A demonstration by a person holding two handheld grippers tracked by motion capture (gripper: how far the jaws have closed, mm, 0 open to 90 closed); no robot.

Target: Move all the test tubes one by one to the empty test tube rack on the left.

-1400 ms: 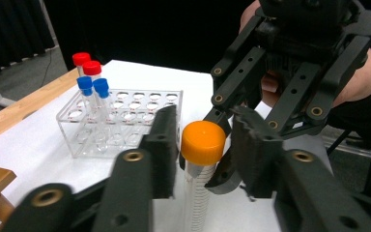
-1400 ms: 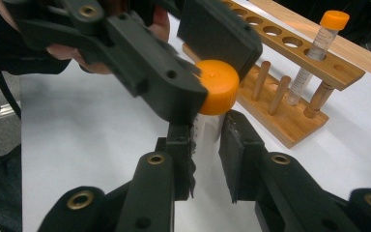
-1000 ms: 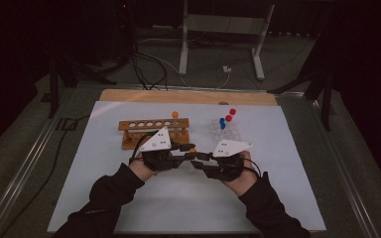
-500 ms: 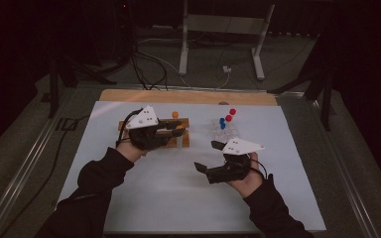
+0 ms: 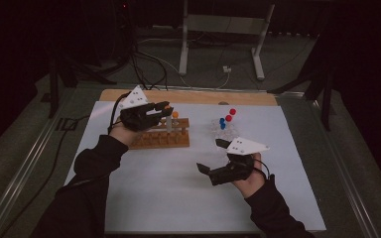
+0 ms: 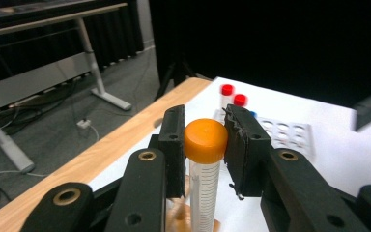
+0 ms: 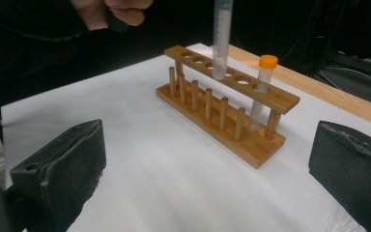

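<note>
The left gripper [image 6: 205,145] clamps a tube [image 6: 204,186] by its cap, hanging it upright between the fingers to drop into the rack [image 7: 232,108] below. The right gripper [image 7: 207,179] waits, fingers apart, empty.

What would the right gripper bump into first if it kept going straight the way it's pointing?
Probably the wooden rack. The right gripper has its jaws open, and its own view looks straight across bare white paper at the rack. Depth is hard to judge, so a slight tilt could change that.

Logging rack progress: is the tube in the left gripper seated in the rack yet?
No. The tube hangs upright, tip just above the rack holes.
</note>
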